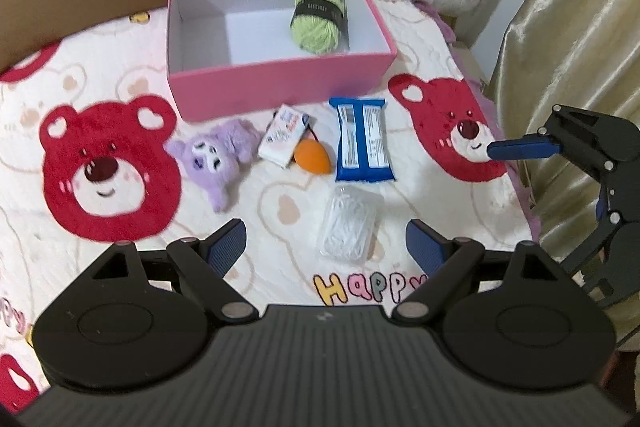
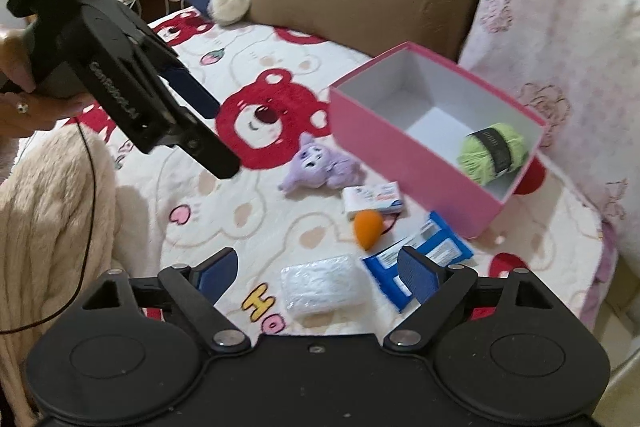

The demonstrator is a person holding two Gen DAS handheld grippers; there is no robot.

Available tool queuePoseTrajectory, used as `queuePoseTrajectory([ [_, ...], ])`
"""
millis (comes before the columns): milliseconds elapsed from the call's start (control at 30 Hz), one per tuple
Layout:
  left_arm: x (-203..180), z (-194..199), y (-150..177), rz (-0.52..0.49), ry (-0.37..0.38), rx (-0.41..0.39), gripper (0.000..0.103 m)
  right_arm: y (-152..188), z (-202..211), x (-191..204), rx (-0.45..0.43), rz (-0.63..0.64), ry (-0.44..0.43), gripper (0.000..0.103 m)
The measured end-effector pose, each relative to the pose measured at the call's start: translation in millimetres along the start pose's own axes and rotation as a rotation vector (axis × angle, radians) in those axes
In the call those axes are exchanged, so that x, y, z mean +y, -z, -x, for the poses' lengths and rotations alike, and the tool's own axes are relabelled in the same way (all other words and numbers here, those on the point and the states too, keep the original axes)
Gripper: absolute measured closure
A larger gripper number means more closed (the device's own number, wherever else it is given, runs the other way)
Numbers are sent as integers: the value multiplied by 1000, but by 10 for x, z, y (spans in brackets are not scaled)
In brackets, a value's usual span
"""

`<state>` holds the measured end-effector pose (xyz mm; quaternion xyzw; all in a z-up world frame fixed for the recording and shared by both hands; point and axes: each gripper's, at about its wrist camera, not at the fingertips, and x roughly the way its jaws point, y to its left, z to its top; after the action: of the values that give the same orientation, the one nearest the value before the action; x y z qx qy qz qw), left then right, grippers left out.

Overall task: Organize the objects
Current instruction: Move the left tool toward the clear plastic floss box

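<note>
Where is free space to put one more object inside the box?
The pink box is bare from its left wall to the green yarn at the right. On the blanket before the box it is crowded: purple plush, blue packet.

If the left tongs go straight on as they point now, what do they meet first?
Probably the clear plastic packet, lying on the blanket between the open left tongs. Depth is hard to judge, so they may touch the blanket beside it.

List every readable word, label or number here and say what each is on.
"HAPPY": coloured letters on the bear blanket, last letter partly hidden.
Blue packet: label print too small to read.
White packet: print blurred.
Yarn ball band: unreadable.
Left gripper side lettering: blurred.
</note>
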<state>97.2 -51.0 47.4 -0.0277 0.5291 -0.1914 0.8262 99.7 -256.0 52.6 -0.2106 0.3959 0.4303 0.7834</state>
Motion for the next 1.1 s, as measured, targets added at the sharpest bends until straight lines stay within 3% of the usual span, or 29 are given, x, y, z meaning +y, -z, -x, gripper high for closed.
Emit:
queuePoseTrajectory([
  [233,-62,-338,200,31,14,31,16,187,-274,121,32,36,-17,11],
  [400,39,-643,348,139,52,-9,16,310,-551,176,51,82,16,11],
  [533,95,-897,469,166,26,-19,16,399,-781,191,47,119,30,11],
  [800,232,-1246,621,251,77,-48,16,545,-1207,227,47,233,60,11],
  [900,281,-1345,656,293,65,-64,16,587,-1349,236,59,283,80,11],
  [1000,309,-1454,685,318,96,-48,17,560,-1423,234,56,255,115,12],
  [1100,312,-1544,721,326,96,-47,17,557,-1452,228,39,227,82,12],
])
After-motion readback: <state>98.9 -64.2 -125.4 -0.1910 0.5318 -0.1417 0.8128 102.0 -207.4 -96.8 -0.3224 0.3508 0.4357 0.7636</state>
